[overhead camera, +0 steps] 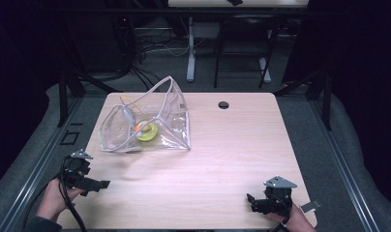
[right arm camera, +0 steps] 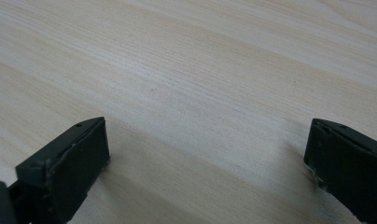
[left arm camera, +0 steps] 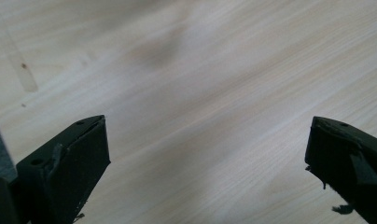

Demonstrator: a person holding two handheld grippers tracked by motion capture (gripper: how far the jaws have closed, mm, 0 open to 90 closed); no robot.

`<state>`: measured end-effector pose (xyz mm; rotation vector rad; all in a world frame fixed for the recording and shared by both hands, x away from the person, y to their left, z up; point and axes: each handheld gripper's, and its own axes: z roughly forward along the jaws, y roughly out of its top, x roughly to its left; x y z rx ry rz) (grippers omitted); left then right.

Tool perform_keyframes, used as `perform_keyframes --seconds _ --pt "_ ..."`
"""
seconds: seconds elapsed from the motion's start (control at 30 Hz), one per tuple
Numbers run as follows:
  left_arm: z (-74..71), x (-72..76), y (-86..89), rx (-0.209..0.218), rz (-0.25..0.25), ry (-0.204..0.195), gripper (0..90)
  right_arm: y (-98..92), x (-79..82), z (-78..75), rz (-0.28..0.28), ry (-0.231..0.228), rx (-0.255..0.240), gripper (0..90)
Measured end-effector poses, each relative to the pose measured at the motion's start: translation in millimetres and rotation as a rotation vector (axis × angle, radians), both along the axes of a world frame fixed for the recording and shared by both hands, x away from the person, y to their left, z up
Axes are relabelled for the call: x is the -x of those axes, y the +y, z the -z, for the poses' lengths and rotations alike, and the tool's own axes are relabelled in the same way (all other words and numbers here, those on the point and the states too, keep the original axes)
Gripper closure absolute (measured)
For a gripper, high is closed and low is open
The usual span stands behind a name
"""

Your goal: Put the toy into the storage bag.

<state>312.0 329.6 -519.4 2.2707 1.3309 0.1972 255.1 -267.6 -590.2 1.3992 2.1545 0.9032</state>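
A clear plastic bag [overhead camera: 145, 121] sits on the far left part of the light wooden worktop [overhead camera: 222, 154]. The bag stands open, with its see-through sides puffed up and one corner poking up toward the back. Inside it lies a round yellow-green thing [overhead camera: 147, 131] with a small orange bit [overhead camera: 138, 127] touching its left side. A thin, pale stick-like thing [overhead camera: 127, 115] lies inside the bag too, just behind them; it is too small to tell what it is. The left gripper [overhead camera: 97, 184] is near the front left corner of the worktop, held in a hand [overhead camera: 55, 195] that comes in from the bottom. It points to the right, and the bag is a little way behind it, not touching. In the left gripper view its two black jaws stand far apart with only bare wood between them, and a faint clear edge of the bag [left arm camera: 19, 70] shows at the upper left. The right gripper [overhead camera: 254, 202] is near the front right corner, well apart from the bag, held in the other hand [overhead camera: 295, 220]. In the right gripper view its jaws are spread wide too, and nothing is between them but wood. A small dark round hole [overhead camera: 224, 105] is in the worktop near its back edge.
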Motion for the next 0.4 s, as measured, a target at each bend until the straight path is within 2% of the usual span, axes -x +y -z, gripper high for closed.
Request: perform_keyframes --seconds 0.13,0.17,0.23,0.27,0.4 --pt "9.5 2.8 1.5 -0.007 0.003 0.026 0.0 0.0 0.0 0.0 0.0 0.0 0.0 0.0" --pt "16.6 3.2 3.0 -0.025 -0.022 0.051 0.0 0.1 0.0 0.0 0.0 0.0 0.0 0.0" --pt "20.5 3.1 4.2 -0.035 -0.041 0.056 0.0 0.1 0.1 0.0 0.0 -0.001 0.0 0.0" --pt "29.3 2.6 5.7 -0.04 -0.064 0.066 0.0 0.1 0.4 0.2 -0.002 -0.003 -0.002 0.0" --pt "40.2 1.4 5.7 -0.051 -0.064 0.065 0.0 0.0 0.6 0.2 -0.003 -0.003 -0.002 0.0"
